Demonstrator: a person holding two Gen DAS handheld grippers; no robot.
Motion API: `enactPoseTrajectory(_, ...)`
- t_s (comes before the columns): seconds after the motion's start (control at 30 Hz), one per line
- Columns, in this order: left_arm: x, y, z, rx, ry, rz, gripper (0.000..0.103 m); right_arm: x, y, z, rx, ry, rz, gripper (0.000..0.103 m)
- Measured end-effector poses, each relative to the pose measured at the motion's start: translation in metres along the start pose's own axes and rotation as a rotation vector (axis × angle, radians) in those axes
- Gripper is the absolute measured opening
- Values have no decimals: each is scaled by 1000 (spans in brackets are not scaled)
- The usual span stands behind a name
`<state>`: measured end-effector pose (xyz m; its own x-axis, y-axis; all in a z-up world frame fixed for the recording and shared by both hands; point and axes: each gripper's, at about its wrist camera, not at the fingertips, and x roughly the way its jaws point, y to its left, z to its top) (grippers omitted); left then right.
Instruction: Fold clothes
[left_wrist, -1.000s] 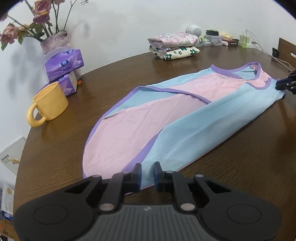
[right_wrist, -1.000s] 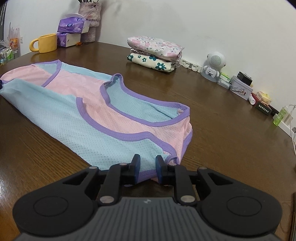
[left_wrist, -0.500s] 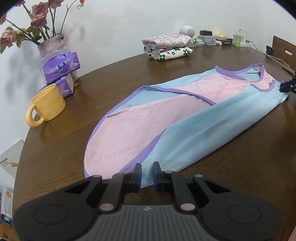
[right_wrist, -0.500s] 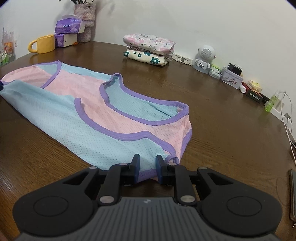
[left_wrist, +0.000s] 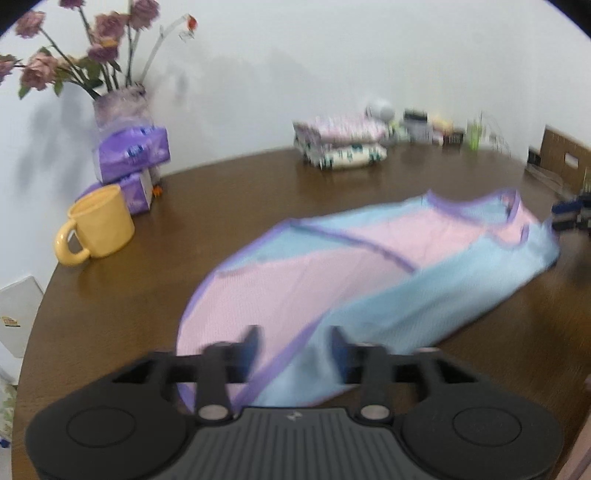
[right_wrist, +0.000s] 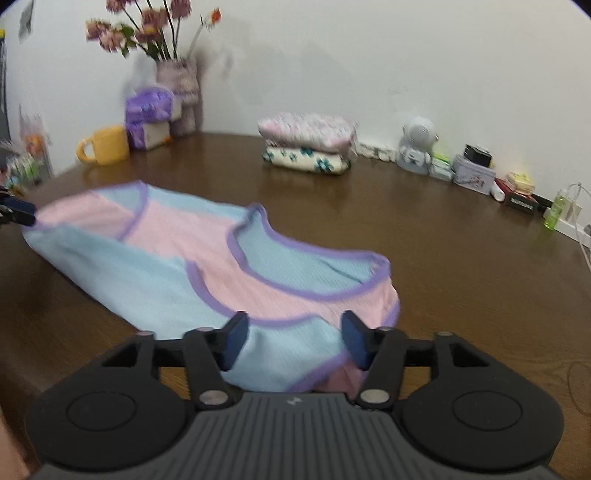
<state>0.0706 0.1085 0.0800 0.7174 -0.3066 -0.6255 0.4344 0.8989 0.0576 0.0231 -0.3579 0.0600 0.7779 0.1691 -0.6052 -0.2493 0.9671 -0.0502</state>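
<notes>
Garment: a pink and blue sleeveless top (left_wrist: 332, 273) with purple trim lies flat, folded lengthwise, on the brown wooden table (left_wrist: 229, 199); its hem end is near the left gripper, its neck end near the right one.
Left gripper: the left gripper (left_wrist: 295, 349) has its jaws spread wide and opening; the hem corner lies between them, and neither pad presses on it.
Right gripper: the right gripper (right_wrist: 293, 339) is likewise opening wide; the blue shoulder corner sits between the pads, unpinched.
Pose: both tools tilt down toward the cloth from opposite ends; the view from each is blurred.
Near edges: bare table lies along both long sides of the top.
Far left: yellow mug (left_wrist: 98, 227), purple tissue packs (left_wrist: 131, 151) and a vase of flowers (left_wrist: 120, 107), well apart from the top.
Far centre: a stack of folded clothes (right_wrist: 308, 146) by the wall.
Far right: a small white figure (right_wrist: 417, 149), a tin (right_wrist: 472, 173) and other small items along the wall.
</notes>
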Motion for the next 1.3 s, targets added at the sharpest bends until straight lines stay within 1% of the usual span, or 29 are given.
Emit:
enactPoseTrajectory(0.03, -2, -1, 5, 4, -15, 3, 84, 0, 1, 4, -5, -5, -1, 80)
enactPoseTrajectory(0.1, -3, -3, 16, 15, -33, 3, 88, 0, 2, 13, -14, -15, -2, 94)
enactPoseTrajectory(0.17, 2, -4, 31, 17, -28, -12, 89, 6, 1, 28, -31, -9, 2, 101)
enactPoseTrajectory(0.23, 12, -5, 50, 40, -19, -27, 90, 15, 1, 46, -66, 10, 24, 101)
enactPoseTrajectory(0.33, 32, -10, 78, 130, -1, -26, 91, 36, 8, 80, -154, 55, 43, 101)
enactPoseTrajectory(0.43, 65, -14, 104, 218, 57, -33, 91, 67, 20, 113, -254, 122, 53, 101)
enactPoseTrajectory(0.57, 116, -20, 127, 325, 133, -35, 91, 122, 36, 144, -358, 244, 67, 100)
enactPoseTrajectory(0.63, 142, -19, 133, 358, 172, -59, 90, 151, 40, 153, -375, 301, 83, 95)
enactPoseTrajectory(0.67, 153, -18, 136, 367, 187, -75, 88, 163, 41, 156, -373, 328, 99, 90)
enactPoseTrajectory(0.7, 163, -17, 138, 374, 202, -92, 85, 176, 41, 160, -371, 354, 114, 82)
enactPoseTrajectory(0.73, 173, -16, 140, 382, 216, -114, 83, 186, 41, 161, -368, 375, 130, 77)
enactPoseTrajectory(0.77, 183, -14, 141, 389, 232, -133, 75, 196, 41, 163, -365, 395, 146, 72)
enactPoseTrajectory(0.8, 191, -13, 142, 396, 247, -154, 64, 206, 41, 164, -362, 415, 163, 69)
enactPoseTrajectory(0.83, 198, -11, 142, 406, 264, -175, 59, 214, 40, 165, -359, 431, 184, 67)
enactPoseTrajectory(0.87, 205, -10, 143, 416, 281, -196, 50, 221, 40, 166, -356, 447, 206, 62)
enactPoseTrajectory(0.9, 210, -9, 143, 429, 290, -213, 44, 228, 40, 167, -355, 463, 231, 58)
enactPoseTrajectory(0.97, 218, -8, 142, 455, 307, -247, 40, 239, 41, 167, -366, 484, 263, 54)
enactPoseTrajectory(1.07, 224, -6, 141, 487, 313, -302, 39, 250, 39, 168, -374, 508, 296, 51)
enactPoseTrajectory(1.17, 226, -2, 142, 511, 319, -338, 38, 255, 34, 167, -356, 527, 325, 44)
enactPoseTrajectory(1.23, 228, 0, 143, 508, 329, -354, 38, 255, 31, 167, -350, 537, 340, 39)
enactPoseTrajectory(1.3, 231, 2, 145, 503, 338, -370, 39, 254, 31, 166, -352, 541, 345, 38)
